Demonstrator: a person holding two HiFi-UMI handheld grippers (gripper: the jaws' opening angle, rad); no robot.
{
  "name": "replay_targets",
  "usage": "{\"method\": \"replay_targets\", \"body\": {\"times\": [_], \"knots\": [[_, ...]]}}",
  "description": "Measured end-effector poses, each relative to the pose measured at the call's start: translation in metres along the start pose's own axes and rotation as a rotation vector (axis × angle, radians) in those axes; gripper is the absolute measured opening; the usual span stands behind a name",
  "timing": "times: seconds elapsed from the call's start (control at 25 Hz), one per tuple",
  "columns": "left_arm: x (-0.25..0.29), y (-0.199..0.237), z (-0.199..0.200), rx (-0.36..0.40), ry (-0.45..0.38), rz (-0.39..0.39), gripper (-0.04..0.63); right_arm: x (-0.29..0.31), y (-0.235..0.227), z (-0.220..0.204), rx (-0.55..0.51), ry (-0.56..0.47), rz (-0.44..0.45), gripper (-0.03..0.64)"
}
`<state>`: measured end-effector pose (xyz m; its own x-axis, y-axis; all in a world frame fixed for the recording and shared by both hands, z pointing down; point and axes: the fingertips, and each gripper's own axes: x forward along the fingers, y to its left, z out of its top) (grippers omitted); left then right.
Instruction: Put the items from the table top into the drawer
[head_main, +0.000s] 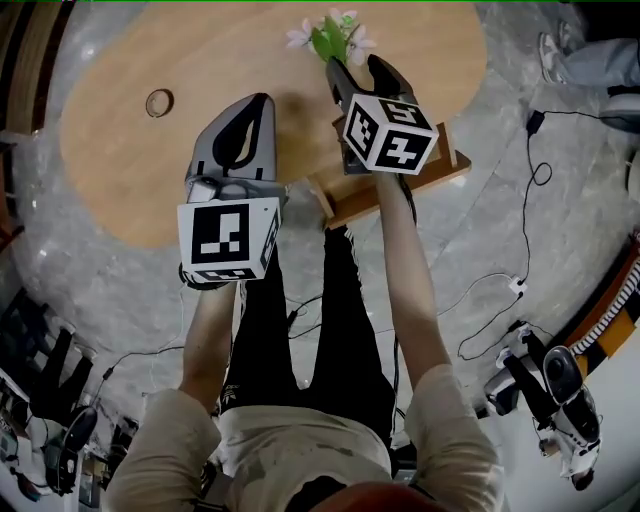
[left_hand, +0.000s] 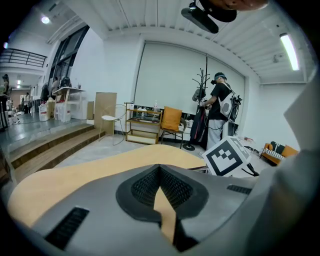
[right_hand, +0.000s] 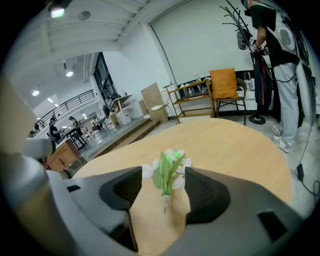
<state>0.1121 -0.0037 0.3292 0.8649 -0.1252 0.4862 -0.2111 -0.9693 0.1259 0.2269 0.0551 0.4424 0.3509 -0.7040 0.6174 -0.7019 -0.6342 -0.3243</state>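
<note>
The right gripper (right_hand: 164, 176) has its jaws spread. The artificial flower sprig (right_hand: 169, 167) rests on the wooden table (right_hand: 235, 145) just beyond the tips, framed between them and not gripped. The left gripper (left_hand: 159, 169) is pressed together on nothing.

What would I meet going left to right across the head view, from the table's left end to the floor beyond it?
A small ring → left gripper → right gripper → white plug.
</note>
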Motion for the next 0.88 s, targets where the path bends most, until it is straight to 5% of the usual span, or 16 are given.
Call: {"method": "replay_targets", "body": {"times": [0.44,0.48,0.52,0.72,0.88], "knots": [[0.005,0.013,-0.006,-0.004,0.02,0.022,0.008,0.043,-0.011,-0.016,-0.062,0.125,-0.045,0.253],[0.006,0.013,-0.005,-0.002,0.019,0.021,0.008,0.045,-0.016,-0.017,-0.074,0.143,-0.066,0.102],[0.004,0.013,-0.004,0.0,0.018,0.02,0.008,0.044,-0.018,-0.017,-0.088,0.149,-0.081,0.046],[-0.01,0.015,-0.007,0.002,0.022,0.022,0.008,0.019,-0.001,0.003,-0.134,0.054,-0.082,0.034],[-0.015,0.012,-0.003,-0.011,0.018,0.031,0.008,-0.044,0.022,0.054,-0.207,-0.157,-0.085,0.034]]}}
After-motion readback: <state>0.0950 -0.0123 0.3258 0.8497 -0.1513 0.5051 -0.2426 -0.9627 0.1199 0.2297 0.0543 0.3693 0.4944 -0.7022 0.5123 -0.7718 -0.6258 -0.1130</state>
